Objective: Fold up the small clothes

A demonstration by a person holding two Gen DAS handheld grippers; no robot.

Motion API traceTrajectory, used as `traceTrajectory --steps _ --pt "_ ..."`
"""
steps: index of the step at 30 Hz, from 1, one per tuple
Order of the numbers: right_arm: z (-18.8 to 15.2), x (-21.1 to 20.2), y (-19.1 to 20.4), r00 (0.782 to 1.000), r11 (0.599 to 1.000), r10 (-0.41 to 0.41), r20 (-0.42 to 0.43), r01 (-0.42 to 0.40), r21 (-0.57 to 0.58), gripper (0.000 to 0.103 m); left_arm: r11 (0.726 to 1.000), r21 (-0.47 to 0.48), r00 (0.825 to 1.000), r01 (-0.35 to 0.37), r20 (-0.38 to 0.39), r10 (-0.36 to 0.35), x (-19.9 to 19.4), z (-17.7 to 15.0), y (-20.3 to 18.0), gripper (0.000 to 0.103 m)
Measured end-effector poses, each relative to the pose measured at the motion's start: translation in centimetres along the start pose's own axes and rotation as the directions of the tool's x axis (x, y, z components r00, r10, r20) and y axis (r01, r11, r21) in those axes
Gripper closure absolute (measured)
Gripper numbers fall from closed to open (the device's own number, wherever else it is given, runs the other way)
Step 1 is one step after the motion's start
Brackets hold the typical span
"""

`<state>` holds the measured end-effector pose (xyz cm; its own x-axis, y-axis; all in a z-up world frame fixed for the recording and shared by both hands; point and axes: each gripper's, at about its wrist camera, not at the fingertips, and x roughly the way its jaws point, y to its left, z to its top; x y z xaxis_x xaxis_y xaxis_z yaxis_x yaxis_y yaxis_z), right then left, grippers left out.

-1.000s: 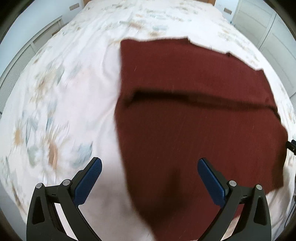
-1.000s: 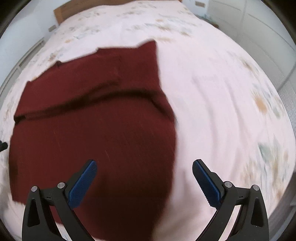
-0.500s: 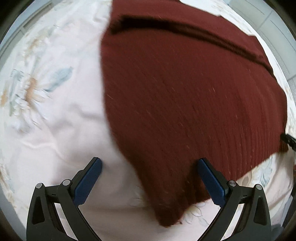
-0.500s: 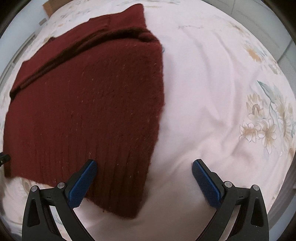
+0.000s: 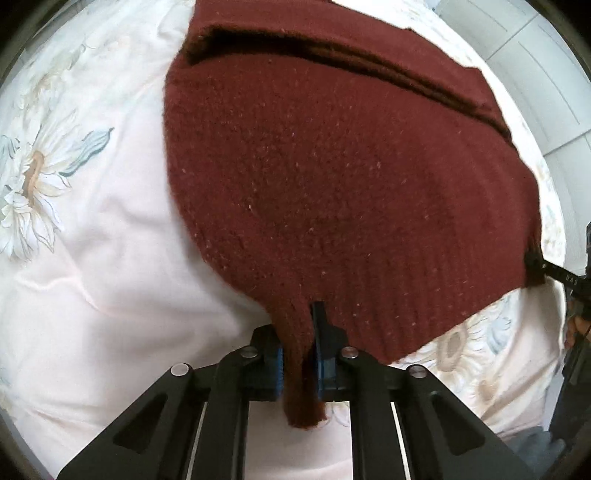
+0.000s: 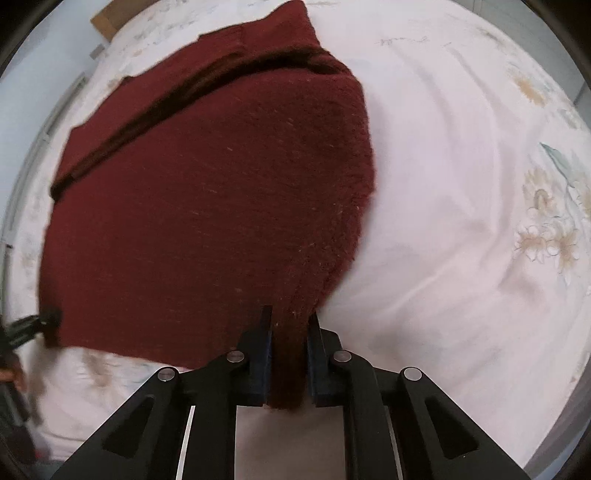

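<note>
A dark red knitted garment (image 5: 332, 177) lies on a bed, partly folded, with a fold line across its far part. It also shows in the right wrist view (image 6: 207, 192). My left gripper (image 5: 297, 332) is shut on the garment's near left corner. My right gripper (image 6: 290, 332) is shut on the garment's near right corner. Each gripper's tip shows at the edge of the other's view, the right gripper (image 5: 535, 264) and the left gripper (image 6: 44, 317), both on the hem.
The bed is covered with a pale pink sheet (image 5: 92, 277) printed with flowers, also seen in the right wrist view (image 6: 461, 221). White cupboard doors (image 5: 546, 74) stand past the bed's far right side. A wooden headboard (image 6: 110, 18) is at the far end.
Both grippers moved down and forward to the garment's near hem and went from wide open to shut on its two near corners.
</note>
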<state>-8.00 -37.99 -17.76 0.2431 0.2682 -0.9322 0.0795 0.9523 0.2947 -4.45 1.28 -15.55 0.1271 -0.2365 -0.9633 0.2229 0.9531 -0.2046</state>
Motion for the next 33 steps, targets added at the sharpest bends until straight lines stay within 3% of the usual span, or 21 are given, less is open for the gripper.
traceTrajectory --steps 4,9,13,17,28,31,33 --pt "0.3 -1.8 1.0 0.996 0.996 0.083 0.014 -0.082 -0.029 0.090 0.999 0.022 0.998 0.030 0.048 -0.031 -2.5 0.5 -0.6 0.094" --pt "1.8 -4.9 2.1 0.990 0.990 0.124 0.063 -0.119 -0.073 0.090 0.997 0.018 0.990 0.071 0.121 -0.073 -5.9 1.5 -0.8 0.094" --pt "3.8 -7.4 3.2 0.981 0.985 0.152 0.121 -0.141 -0.096 0.090 0.994 0.018 0.977 0.111 0.182 -0.112 -7.9 4.6 -0.4 0.094" --pt "8.0 -8.9 2.9 0.967 0.983 0.169 0.191 -0.152 -0.100 0.090 0.990 0.008 0.962 0.141 0.234 -0.139 -9.4 8.2 0.5 0.094" --pt "19.4 -11.0 4.5 0.910 0.988 0.152 0.385 -0.149 -0.038 0.091 0.990 -0.079 0.924 0.116 0.374 -0.079 -13.8 18.0 5.1 0.094" --pt "23.2 -10.2 5.0 0.907 0.989 0.141 0.398 -0.145 -0.019 0.091 0.985 -0.118 0.928 0.123 0.367 -0.072 -12.9 22.2 6.0 0.094" --pt "25.6 -9.1 5.8 0.916 0.992 0.120 0.382 -0.121 -0.022 0.091 0.987 -0.124 0.934 0.104 0.353 -0.054 -12.1 23.8 6.3 0.094"
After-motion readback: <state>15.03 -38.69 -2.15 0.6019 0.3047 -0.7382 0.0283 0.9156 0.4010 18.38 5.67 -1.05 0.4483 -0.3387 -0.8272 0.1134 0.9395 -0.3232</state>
